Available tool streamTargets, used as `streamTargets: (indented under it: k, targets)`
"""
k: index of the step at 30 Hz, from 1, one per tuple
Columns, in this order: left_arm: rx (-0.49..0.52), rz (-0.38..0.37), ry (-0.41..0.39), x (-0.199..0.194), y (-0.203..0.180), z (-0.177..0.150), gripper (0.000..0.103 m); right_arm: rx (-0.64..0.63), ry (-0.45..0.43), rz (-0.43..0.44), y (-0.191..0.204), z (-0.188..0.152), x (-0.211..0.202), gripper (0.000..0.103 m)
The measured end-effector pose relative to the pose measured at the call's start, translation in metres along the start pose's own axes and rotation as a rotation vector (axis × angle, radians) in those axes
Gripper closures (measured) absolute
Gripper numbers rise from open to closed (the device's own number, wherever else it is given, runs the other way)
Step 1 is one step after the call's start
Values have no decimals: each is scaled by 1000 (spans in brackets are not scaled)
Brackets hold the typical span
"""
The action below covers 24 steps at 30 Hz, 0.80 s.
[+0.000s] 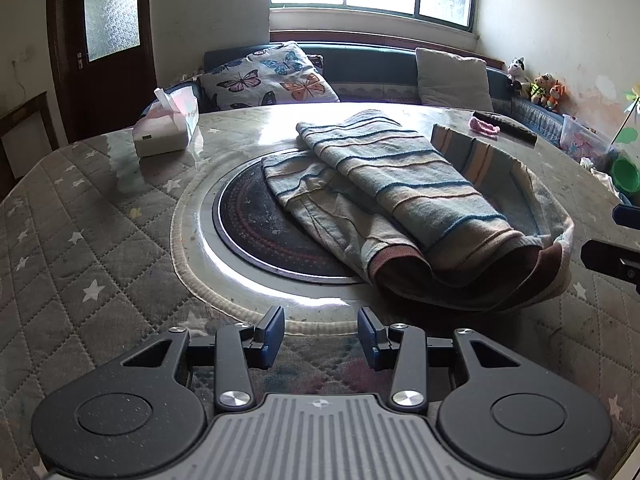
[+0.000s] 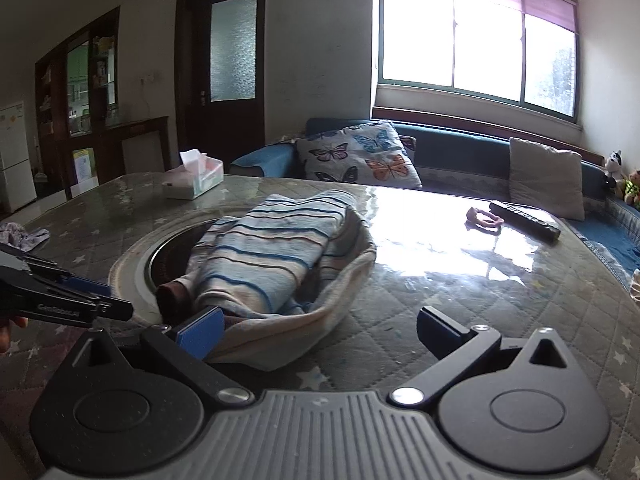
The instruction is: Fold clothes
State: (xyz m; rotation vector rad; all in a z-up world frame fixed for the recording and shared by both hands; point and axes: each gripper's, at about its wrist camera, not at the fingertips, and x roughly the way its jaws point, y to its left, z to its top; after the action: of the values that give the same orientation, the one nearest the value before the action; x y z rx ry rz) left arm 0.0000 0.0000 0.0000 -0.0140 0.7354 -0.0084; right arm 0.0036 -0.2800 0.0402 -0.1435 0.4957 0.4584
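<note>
Quilted table (image 1: 80, 240) glare-washed by window, striped sweater (image 1: 400, 200) partly folded, hem cut off by right gripper (image 2: 320, 332), left gripper (image 1: 321, 334), both held apart, empty.

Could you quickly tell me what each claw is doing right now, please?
Left claw: open, holding nothing.
Right claw: open, holding nothing.
</note>
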Motion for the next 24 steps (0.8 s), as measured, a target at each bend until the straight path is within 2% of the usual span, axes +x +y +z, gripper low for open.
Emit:
streamTargets:
  k: [3,6,11,24]
  targets:
    - [3,-6,-11,-2,-1,0,60,9,10,-2,0,-1,6,0]
    - [20,0,2,0,-6,-3,60,-46,-9,-27,15,0,3,0]
    - [25,-1,29,4,-7,-3,60,-10,43,34,13,-3,3,0]
    - [48,-20,47,3,-19,-5,60,3,85,38,24,-11,8,0]
